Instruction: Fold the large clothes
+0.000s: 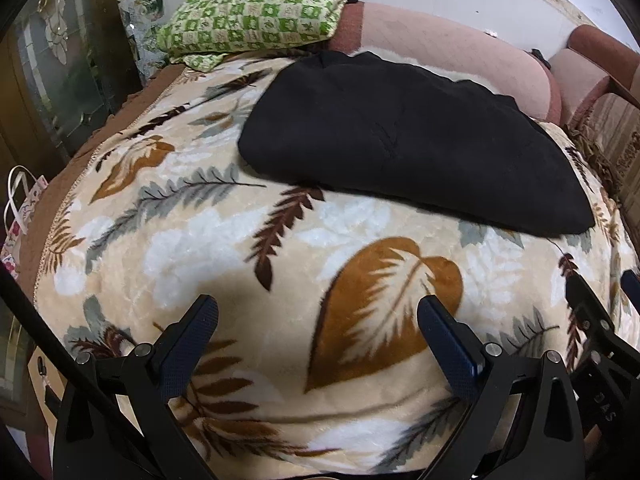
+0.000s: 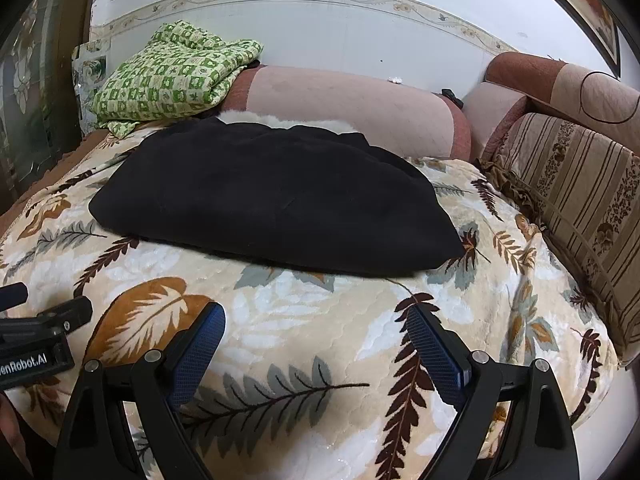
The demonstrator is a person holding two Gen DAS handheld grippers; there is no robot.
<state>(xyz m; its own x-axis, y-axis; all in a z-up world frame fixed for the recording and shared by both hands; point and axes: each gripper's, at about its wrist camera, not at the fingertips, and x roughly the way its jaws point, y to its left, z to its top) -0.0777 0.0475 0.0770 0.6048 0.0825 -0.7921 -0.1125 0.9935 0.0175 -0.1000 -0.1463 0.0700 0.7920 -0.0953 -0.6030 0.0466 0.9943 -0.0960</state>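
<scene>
Both sets of jaws are spread wide with nothing between them.

Left wrist view first: my left gripper [image 1: 318, 318] hangs over the blanket [image 1: 224, 248], the leaf-print one, fingers apart above a big brown leaf. The garment [image 1: 404, 140] is a black folded bundle lying flat on the blanket, ahead and a bit to the right, well apart from the fingertips. Behind it there's a pink bolster [image 1: 452, 60], and a green checked quilt [image 1: 256, 8] is bunched up at the far left corner. My right gripper's body pokes in at the right edge. A bag [image 1: 16, 216] with white handles sits off the left side of the bed.

Right wrist view: my right gripper [image 2: 316, 322] is also clear of the blanket [image 2: 328, 320], fingers splayed. From here the garment [image 2: 276, 196] is straight ahead, a little left of centre, resting on the blanket, nothing touching it. A bit of white fluffy stuff [image 2: 276, 120] peeks out behind its far edge. The bolster [image 2: 352, 108] runs along the wall, the quilt [image 2: 172, 76] sits on its left end, and a striped cushion [image 2: 580, 200] lines the right side. My left gripper [image 2: 36, 336] shows at the left edge.
</scene>
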